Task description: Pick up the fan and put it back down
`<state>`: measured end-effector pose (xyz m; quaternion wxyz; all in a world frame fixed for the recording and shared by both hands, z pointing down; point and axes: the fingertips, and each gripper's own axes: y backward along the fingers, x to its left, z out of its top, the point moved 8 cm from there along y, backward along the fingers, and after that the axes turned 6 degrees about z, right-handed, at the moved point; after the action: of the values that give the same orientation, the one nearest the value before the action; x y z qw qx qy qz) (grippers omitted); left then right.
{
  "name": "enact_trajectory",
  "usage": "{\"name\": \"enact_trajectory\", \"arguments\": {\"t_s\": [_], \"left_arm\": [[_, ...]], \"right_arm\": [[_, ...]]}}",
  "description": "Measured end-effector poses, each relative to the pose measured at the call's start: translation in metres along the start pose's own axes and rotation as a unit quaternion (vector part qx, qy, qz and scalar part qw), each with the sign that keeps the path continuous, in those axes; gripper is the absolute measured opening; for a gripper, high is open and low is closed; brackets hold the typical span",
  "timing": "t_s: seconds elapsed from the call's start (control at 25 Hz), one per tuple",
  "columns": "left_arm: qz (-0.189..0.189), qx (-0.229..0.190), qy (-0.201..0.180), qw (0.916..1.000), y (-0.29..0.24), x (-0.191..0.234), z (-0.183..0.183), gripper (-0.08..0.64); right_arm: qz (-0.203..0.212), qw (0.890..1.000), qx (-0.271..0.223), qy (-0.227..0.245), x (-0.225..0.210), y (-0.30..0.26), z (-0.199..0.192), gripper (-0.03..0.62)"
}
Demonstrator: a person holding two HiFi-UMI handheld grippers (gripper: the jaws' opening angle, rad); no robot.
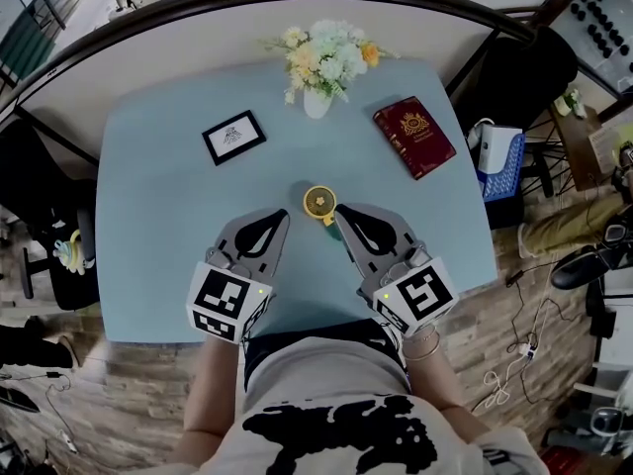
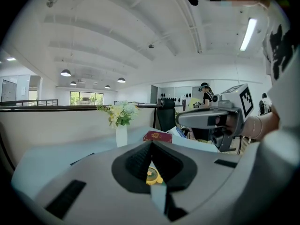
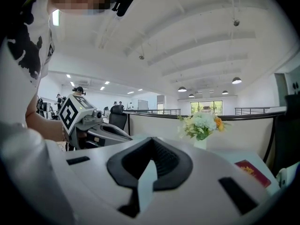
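Head view: left hand-held gripper (image 1: 284, 215), right hand-held gripper (image 1: 339, 214) both closed; fan (image 1: 319, 202) between.

light: bright, even, from ceiling lamps (image 2: 65, 72) | glare: strip light (image 2: 248, 33) | shadows: faint on counter (image 1: 158, 216) | edges: fisheye bending, some corners black | focus: sharp

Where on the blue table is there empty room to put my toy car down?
The biggest bare patch is the table's left side, between the picture frame and the near edge, left of the left gripper. Another lies right of the right gripper, nearer than the red book. It is crowded around the yellow fan.
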<state>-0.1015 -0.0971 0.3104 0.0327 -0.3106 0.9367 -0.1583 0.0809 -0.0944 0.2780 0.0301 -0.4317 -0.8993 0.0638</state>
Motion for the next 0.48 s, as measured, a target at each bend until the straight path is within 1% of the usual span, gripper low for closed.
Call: {"name": "enact_trajectory", "arguments": {"t_s": [0.16, 0.48], "left_arm": [[0.002, 0.001, 0.004, 1.0, -0.0026, 0.0008, -0.0021, 0.012], [0.004, 0.005, 0.011, 0.9999, -0.0053, 0.0048, -0.0055, 0.012]], "right_arm": [[-0.015, 1.0, 0.004, -0.007, -0.0029, 0.0007, -0.0047, 0.003], [-0.011, 1.0, 0.009, -0.01, -0.0041, -0.0009, -0.0075, 0.003]]}}
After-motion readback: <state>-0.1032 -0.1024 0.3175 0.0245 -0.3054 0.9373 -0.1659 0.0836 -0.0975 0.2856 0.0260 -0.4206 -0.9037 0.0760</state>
